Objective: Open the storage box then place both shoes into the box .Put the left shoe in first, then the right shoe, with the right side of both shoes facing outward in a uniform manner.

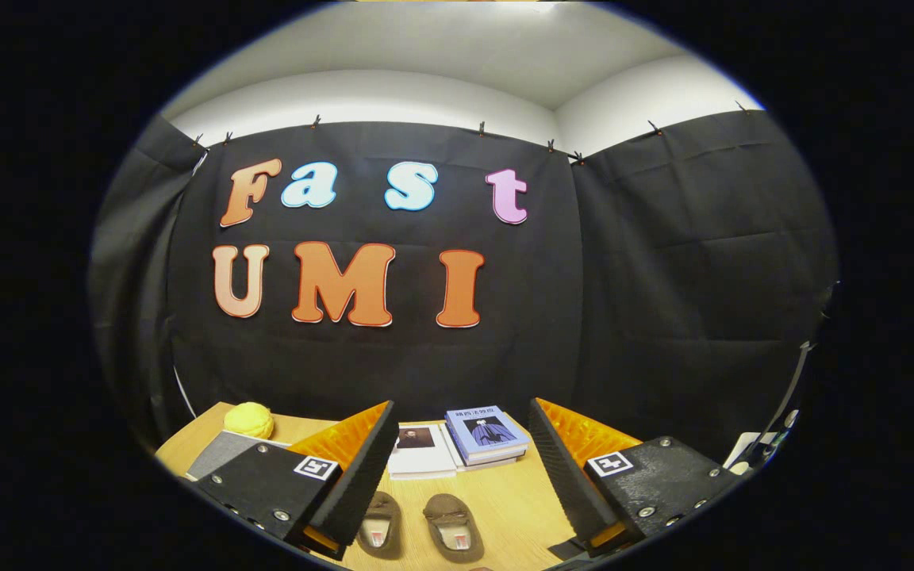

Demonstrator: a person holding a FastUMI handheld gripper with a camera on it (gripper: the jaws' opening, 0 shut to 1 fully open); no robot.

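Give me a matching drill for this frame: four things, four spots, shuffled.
Things:
1. shoes
2. blue book
3. yellow ball
4. claw

Places:
A. on a stack beyond the fingers
B. on the table between the fingers
C. open above the table
D. beside the grey pad, past one finger

Pairs: 1-B, 2-A, 3-D, 4-C

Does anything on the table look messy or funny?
Not really. The two shoes sit side by side between the open fingers, nothing held. Beyond them, the books lie in slightly crooked piles. A yellow ball rests by a grey book. No storage box can be seen.
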